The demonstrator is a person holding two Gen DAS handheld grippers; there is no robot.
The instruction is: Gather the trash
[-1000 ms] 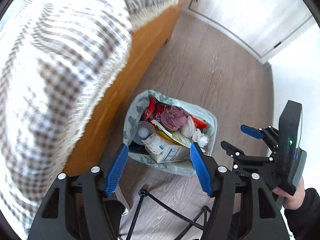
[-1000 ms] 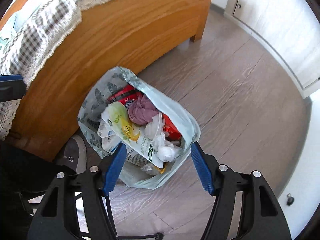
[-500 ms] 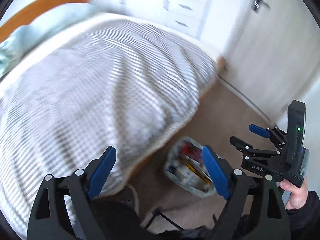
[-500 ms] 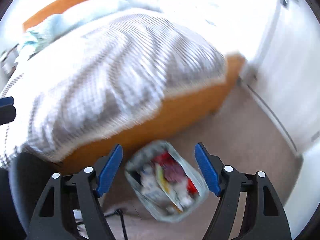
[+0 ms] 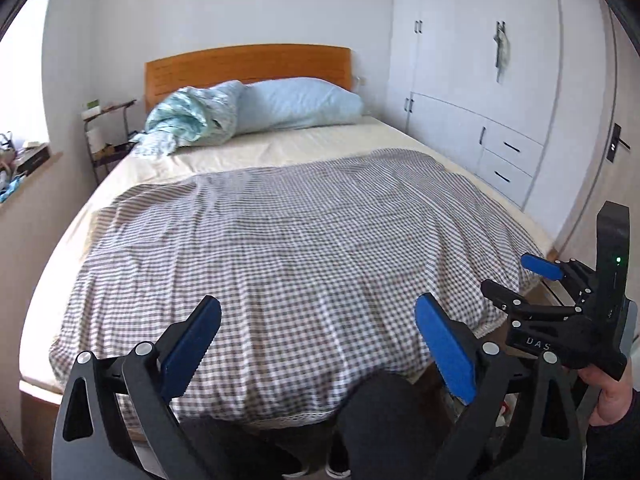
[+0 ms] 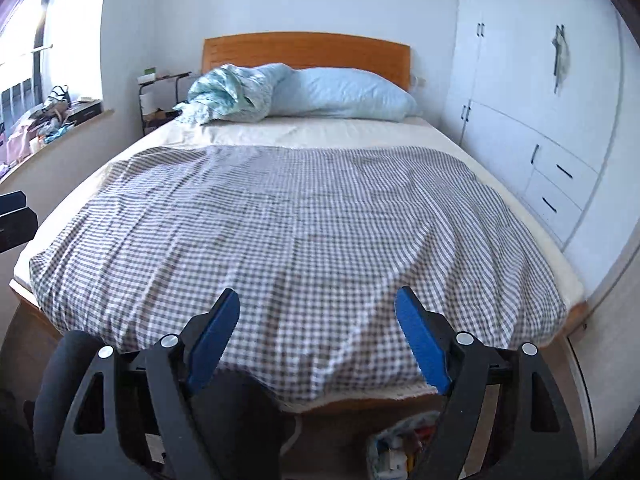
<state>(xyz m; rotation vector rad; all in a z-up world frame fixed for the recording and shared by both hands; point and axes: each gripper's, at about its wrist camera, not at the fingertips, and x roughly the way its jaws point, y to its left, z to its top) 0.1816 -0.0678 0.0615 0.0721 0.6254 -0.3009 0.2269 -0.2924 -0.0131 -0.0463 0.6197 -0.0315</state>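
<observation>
Both sets of fingers are standing apart with nothing between them, their jaws having just been opening: left gripper [image 5: 318, 344], right gripper [image 6: 318, 338]. We are scanning the bed [image 6: 304, 216] ahead of the fingers for litter; none shows. Below the right fingers the trash bag [image 6: 400, 446] is sitting on the floor.

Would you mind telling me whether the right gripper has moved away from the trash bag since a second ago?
Yes. The right gripper, jaws opening and empty, rose from over the trash bag to above the bed.
</observation>
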